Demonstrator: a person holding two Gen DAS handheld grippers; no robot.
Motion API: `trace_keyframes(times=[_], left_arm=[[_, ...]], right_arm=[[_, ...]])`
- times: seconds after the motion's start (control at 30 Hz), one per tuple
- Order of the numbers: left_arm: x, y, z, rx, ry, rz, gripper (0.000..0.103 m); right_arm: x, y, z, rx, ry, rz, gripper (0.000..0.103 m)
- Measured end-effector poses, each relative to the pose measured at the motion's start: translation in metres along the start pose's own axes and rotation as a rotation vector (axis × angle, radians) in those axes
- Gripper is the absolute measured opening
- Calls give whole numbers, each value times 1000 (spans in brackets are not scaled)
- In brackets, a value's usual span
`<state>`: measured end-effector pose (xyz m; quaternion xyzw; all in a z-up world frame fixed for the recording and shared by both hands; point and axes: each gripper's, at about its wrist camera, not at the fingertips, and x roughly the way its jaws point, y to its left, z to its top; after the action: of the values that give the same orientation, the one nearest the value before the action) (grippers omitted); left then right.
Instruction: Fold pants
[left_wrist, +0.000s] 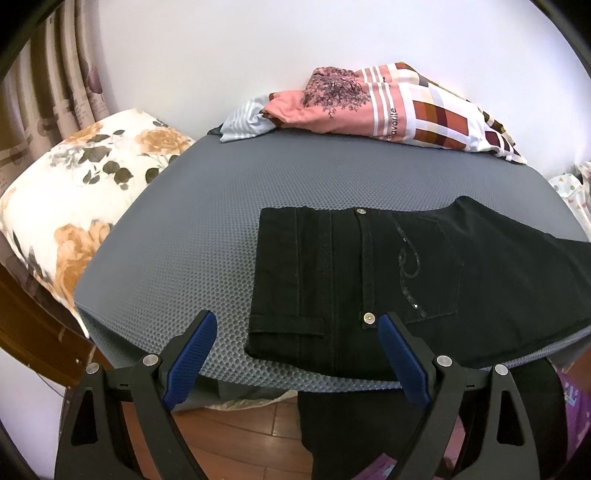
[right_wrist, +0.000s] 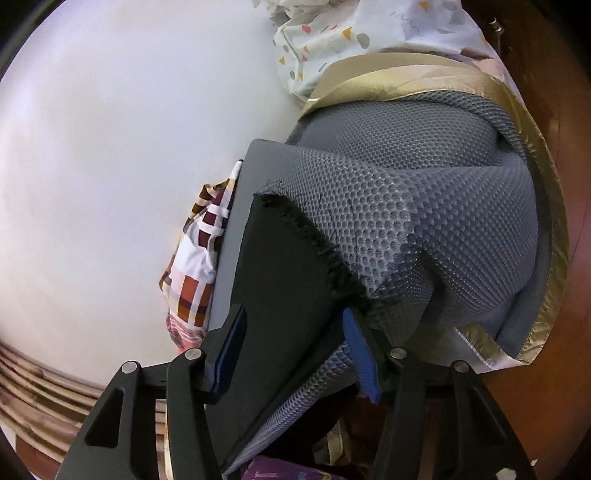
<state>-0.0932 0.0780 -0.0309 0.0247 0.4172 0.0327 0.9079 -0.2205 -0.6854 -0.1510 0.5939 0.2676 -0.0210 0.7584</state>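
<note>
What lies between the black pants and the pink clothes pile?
Left wrist view: only bare grey mesh mat separates the black pants from the pink clothes pile.

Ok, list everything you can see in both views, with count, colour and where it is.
Black denim pants: one, black, flat on the mat's near right part, leg running right.
Grey honeycomb-mesh mat: one, grey, covering the bed.
Floral pillow: one, white with orange flowers, left of the mat.
Pile of pink and checked clothes: one heap, far edge by the wall.
White confetti-print fabric: one, beyond the leg end.
Wooden floor: brown, below.
Left claw: open, over the waistband.
Right claw: open, around the frayed hem.
</note>
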Motion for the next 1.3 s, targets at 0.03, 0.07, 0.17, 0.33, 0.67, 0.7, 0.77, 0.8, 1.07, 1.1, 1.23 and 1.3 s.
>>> trace_keyframes(times=[0.03,0.07,0.17,0.33,0.67,0.7,0.77,0.8,1.07,1.1,1.23,1.3], left_arm=[[1,-1,0,2,4,1,89],[1,-1,-1,6,8,3,89],[2,-3,-1,20,11,10,89],[2,-4,-1,23,14,16,89],[3,-3,-2,26,16,14,89],[3,-3,-2,25,14,13,89],[3,-3,-2,26,16,9,89],[3,-3,-2,26,16,12,89],[8,-5,-4,32,40,7,89],[8,-6,-4,36,40,9,89],[6,-6,-3,38,28,11,89],[8,-5,-4,34,40,5,89]], right_arm=[[1,-1,0,14,-10,22,53],[3,0,-1,15,-14,28,52],[16,8,-3,-30,7,-17,32],[27,12,-8,-61,13,-130,5],[20,7,-10,-49,22,-131,3],[21,7,-9,-41,26,-121,4],[16,3,-7,-4,16,-88,10],[10,3,-6,6,-6,-74,10],[-15,3,21,-31,-79,-55,22],[-11,3,22,-37,-66,-72,30],[-1,-1,10,-50,-36,-95,29],[0,-3,3,-18,-31,-54,32]])
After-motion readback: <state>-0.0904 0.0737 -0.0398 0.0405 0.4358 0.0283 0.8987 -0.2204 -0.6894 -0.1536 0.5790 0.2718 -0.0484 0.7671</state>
